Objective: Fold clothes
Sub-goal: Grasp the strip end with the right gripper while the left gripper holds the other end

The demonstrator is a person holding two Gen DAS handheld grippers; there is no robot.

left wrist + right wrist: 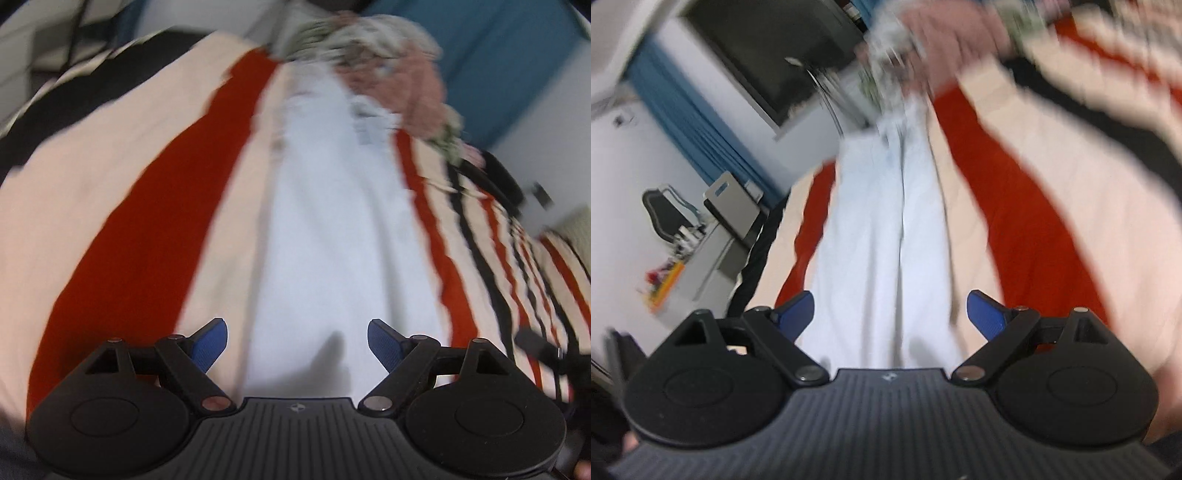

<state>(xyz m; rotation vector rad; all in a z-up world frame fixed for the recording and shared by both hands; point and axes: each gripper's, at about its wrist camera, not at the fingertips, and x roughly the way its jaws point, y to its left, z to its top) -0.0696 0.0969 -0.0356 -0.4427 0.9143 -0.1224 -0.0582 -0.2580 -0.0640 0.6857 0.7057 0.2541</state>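
Note:
Pale white-blue trousers (325, 229) lie stretched lengthwise on a striped bedspread (122, 192), running away from the camera. My left gripper (297, 341) hovers open over their near end, blue pads (210, 345) wide apart, nothing between them. In the right wrist view the same trousers (882, 240) stretch forward, a seam down the middle. My right gripper (890, 314) is open above their near end, its blue pads (984, 314) straddling the fabric without touching it. Both views are blurred.
A crumpled heap of pink and patterned clothes (388, 59) lies at the far end of the trousers. The bedspread (1052, 221) has red, cream and black stripes. Beyond the bed's edge stand a blue curtain (690, 129), a chair (665, 214) and a grey cabinet (716, 254).

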